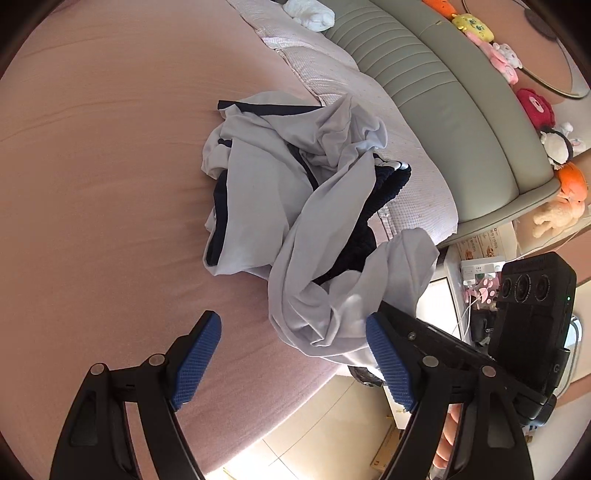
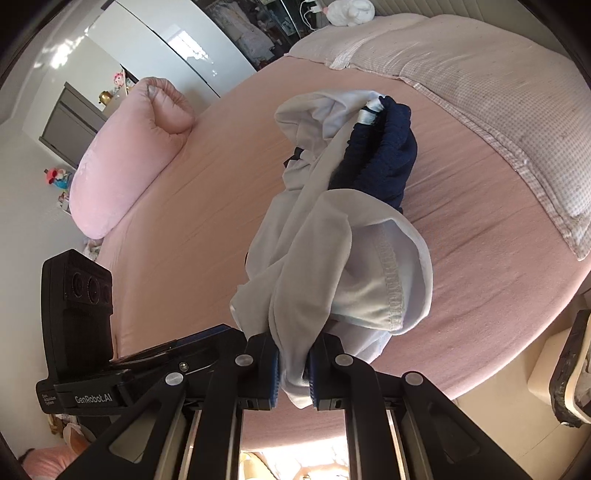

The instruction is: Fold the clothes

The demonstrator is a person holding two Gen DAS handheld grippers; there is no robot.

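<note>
1 crumpled pale grey garment [image 1: 295,206] with dark navy trim lies in a heap on the bed [image 1: 110,184], near the edge closest to the cameras. Its fabric looks thin and smooth, twisted into long folds, and a darker navy ribbed knit part [image 2: 384,162] shows among them; whether that belongs to the same garment or is a 2nd piece cannot be told. A stitched hem [image 2: 391,284] curls open close to the right wrist camera.

The bed carries 1 pink fitted sheet, faintly creased. 1 pale checked quilt [image 2: 480,96] lies bunched along its far side, and 1 plump pink pillow [image 2: 122,173] of soft, velvety cloth rests at the sheet's edge in the right wrist view. A padded grey-green headboard [image 1: 443,103] with stitched ribs runs behind the quilt. At least 6 plush toys [image 1: 535,107] sit in a row on the ledge above it: yellow, pink, red, white, orange and cream. 1 white plush [image 2: 351,11] sits at the far end of the quilt.

The left gripper [image 1: 293,352] hangs over the sheet with its 2 blue ribbed fingers [image 1: 195,362] spread wide and released; a fold of the garment lies between them near the right-hand finger, not pressed by either. The right gripper [image 2: 293,369] has its 2 fingers clenched on a bunched end of the garment, which rises lifted from them toward the heap.
</note>
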